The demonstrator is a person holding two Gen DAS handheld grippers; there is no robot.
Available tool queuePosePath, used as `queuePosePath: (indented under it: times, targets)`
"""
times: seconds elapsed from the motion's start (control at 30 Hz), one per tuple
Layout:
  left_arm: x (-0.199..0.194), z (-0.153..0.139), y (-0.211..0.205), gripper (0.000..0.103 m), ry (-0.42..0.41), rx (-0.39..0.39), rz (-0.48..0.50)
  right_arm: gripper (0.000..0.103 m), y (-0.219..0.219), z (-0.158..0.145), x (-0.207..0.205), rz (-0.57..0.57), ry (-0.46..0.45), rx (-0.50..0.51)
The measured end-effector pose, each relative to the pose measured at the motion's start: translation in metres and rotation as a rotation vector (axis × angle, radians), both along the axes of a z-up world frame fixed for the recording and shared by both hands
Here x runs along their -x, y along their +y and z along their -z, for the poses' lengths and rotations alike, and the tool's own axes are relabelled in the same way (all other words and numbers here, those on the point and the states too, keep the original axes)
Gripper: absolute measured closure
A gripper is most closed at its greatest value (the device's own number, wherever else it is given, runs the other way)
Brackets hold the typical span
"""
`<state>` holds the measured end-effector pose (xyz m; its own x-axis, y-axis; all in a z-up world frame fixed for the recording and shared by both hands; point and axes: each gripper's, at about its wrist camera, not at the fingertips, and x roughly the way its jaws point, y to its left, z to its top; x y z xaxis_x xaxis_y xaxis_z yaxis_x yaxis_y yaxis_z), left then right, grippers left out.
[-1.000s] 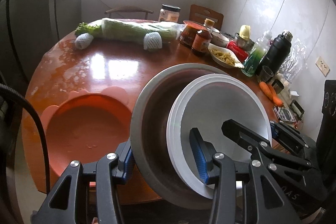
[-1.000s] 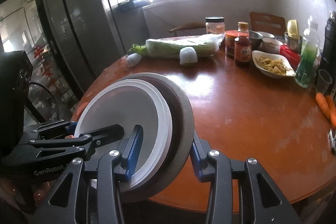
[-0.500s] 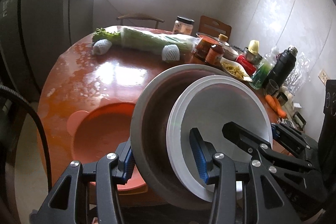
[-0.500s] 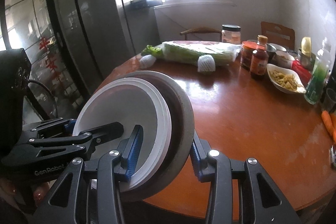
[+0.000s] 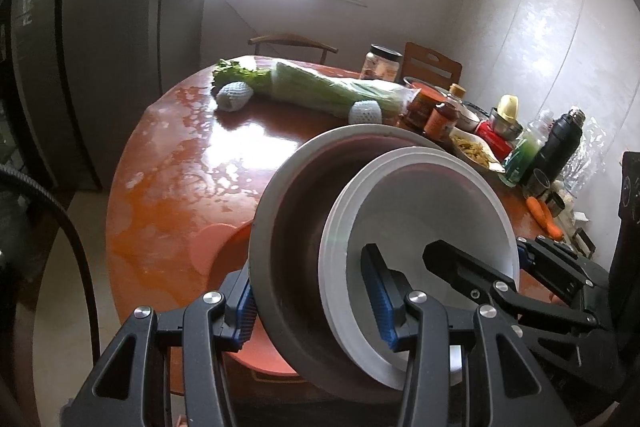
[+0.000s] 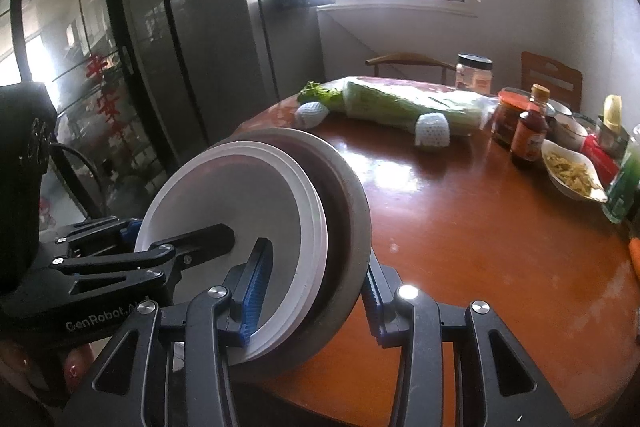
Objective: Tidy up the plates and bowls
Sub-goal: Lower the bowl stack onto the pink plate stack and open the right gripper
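**A:** From the left wrist view, what are you seeing?

**B:** The left gripper is clamping its fingers on the rims of a stack: a grey-brown bowl with white plates nested inside it. One finger is pressing outside the bowl, the other is sitting inside on the white plate. The stack is tilting up on its edge, above the near edge of the round red-brown worktop. Under it, an orange plate is lying on the worktop. The right gripper is reaching in from the right side and is gripping the opposite rim.

**A:** And from the right wrist view?

**B:** The right gripper is also closing its fingers on the same stack, one finger inside the white plates, one behind the bowl. The left gripper is coming from the left and is holding the other rim. A hand is showing at the lower left.

**A:** What else is lying on the worktop?

**B:** Far from the stack, a wrapped cabbage is lying near the back, with sauce bottles and a dish of food to the right.
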<state>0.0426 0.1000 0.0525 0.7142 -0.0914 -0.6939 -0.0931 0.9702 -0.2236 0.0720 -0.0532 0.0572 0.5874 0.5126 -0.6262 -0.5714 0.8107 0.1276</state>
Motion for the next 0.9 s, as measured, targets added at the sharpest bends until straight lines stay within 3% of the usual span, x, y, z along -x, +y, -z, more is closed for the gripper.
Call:
queuePosePath:
  times: [0.5, 0.9]
  targets:
    - [-0.007, 0.020, 0.027, 0.056, 0.042, 0.017, -0.022, 0.059, 0.030, 0.015, -0.015, -0.027, 0.035, 0.023]
    - [-0.017, 0.051, 0.031, 0.056, 0.116, 0.008, -0.028, 0.059, 0.041, 0.046, -0.023, -0.035, 0.108, 0.066]
